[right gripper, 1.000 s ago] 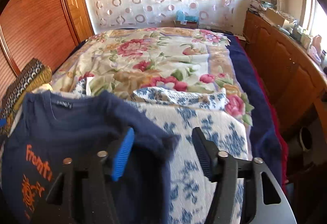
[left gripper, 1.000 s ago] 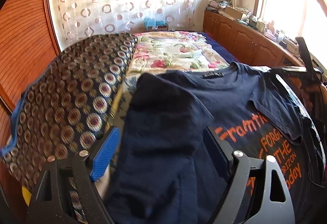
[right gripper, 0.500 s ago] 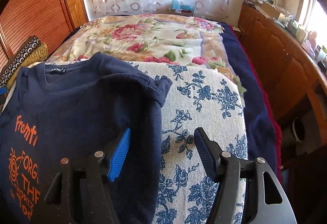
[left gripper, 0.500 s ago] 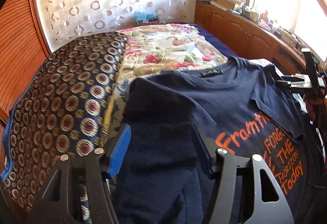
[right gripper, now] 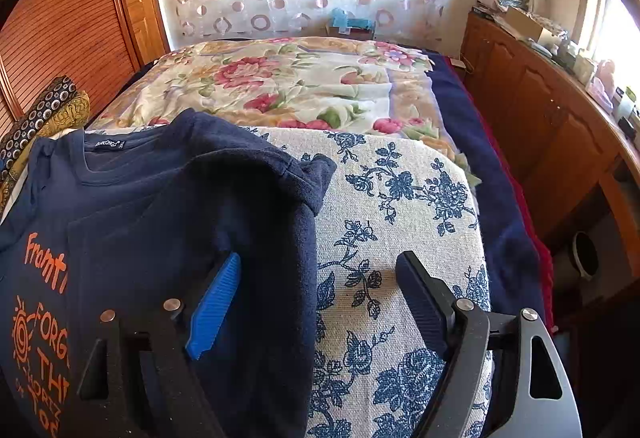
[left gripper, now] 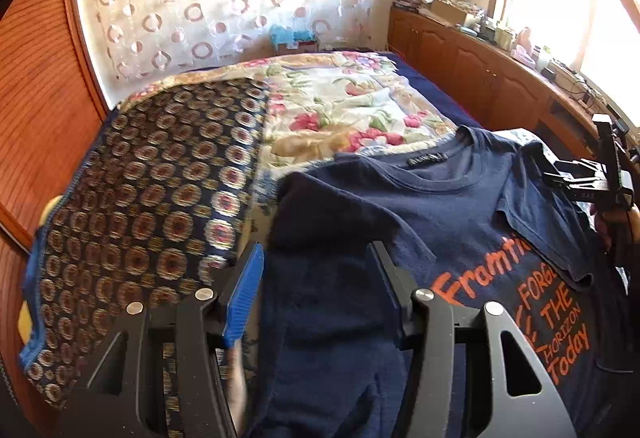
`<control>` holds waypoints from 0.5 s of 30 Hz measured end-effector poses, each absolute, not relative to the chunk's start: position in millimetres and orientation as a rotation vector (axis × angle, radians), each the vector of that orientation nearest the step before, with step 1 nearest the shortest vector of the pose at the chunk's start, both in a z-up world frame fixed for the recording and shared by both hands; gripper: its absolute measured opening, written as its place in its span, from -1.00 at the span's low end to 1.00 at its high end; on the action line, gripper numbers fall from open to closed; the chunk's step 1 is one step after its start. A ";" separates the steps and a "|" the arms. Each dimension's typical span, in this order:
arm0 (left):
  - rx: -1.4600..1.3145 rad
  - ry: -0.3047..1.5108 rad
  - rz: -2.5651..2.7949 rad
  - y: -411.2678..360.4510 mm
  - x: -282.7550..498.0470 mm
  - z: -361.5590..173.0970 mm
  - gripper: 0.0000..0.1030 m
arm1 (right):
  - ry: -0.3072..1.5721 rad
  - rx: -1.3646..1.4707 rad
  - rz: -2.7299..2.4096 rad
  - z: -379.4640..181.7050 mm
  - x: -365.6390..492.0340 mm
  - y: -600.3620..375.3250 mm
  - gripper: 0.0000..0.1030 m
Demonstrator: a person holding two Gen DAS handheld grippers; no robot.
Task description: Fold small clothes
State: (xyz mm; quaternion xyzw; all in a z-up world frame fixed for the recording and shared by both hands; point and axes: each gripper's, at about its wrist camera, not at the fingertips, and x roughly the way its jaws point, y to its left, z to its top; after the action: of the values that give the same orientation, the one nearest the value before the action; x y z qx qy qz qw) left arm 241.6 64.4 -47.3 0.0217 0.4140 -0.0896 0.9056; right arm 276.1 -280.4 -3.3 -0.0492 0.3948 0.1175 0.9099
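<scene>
A navy T-shirt [left gripper: 460, 206] with orange lettering lies face up on a blue-flowered white pad [right gripper: 400, 198]. Both of its sides are folded inward. My left gripper [left gripper: 316, 258] hovers over the folded left side; its jaws are closing, with the cloth lying between them, and the pads do not visibly press it. My right gripper [right gripper: 320, 262] straddles the shirt's [right gripper: 160, 206] folded right edge, jaws opening: the blue pad [right gripper: 216, 310] is above the cloth, the other finger above the bare pad. The right gripper [left gripper: 600, 178] also shows at the left wrist view's right edge.
Behind the pad is a bed with a flowered spread [right gripper: 300, 86]. A dark blanket with round patterns [left gripper: 140, 198] lies to the left. Wooden cabinets [right gripper: 560, 142] with clutter on top run along the right, a wooden wardrobe [right gripper: 60, 38] stands at the left, and a curtain hangs behind.
The right gripper laid the shirt's right side down over the front, then its jaws spread wider. The left gripper's jaws have narrowed around the folded left side.
</scene>
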 end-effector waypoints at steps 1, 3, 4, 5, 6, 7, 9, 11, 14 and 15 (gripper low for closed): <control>0.046 0.867 -0.197 59.9 242.1 -50.7 0.07 | 0.815 -0.102 0.242 -3.4 276.1 -280.3 0.59; 0.062 0.891 -0.210 48.9 244.0 -58.4 0.12 | 0.814 -0.101 0.243 -3.4 276.5 -280.3 0.59; 0.075 0.902 -0.212 43.8 245.8 -63.2 0.15 | 0.814 -0.102 0.243 -3.4 276.2 -279.9 0.60; 0.086 0.915 -0.211 39.0 248.2 -67.7 0.17 | 0.814 -0.102 0.242 -3.5 276.6 -280.3 0.60; 0.090 0.927 -0.211 36.2 250.4 -71.2 0.18 | 0.814 -0.102 0.243 -3.6 276.6 -280.4 0.60; 0.088 0.937 -0.218 34.3 252.6 -74.6 0.19 | 0.814 -0.101 0.243 -3.5 276.5 -280.4 0.60; 0.071 0.966 -0.240 30.1 257.3 -81.9 0.21 | 0.813 -0.102 0.242 -3.6 276.7 -280.3 0.60; 0.074 0.976 -0.253 25.6 259.3 -86.2 0.21 | 0.813 -0.102 0.243 -3.7 276.8 -280.4 0.60; 0.108 0.983 -0.246 20.0 260.8 -90.1 0.21 | 0.813 -0.102 0.243 -3.7 276.6 -280.3 0.60; 0.112 0.986 -0.247 19.2 260.8 -90.8 0.21 | 0.813 -0.102 0.243 -3.8 276.9 -280.6 0.60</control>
State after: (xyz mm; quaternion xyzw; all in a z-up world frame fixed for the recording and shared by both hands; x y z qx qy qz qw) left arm 260.8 19.2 -90.8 0.0537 0.4720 -0.1184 0.8720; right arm 276.9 -280.6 -3.8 -0.0496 0.3944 0.1178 0.9100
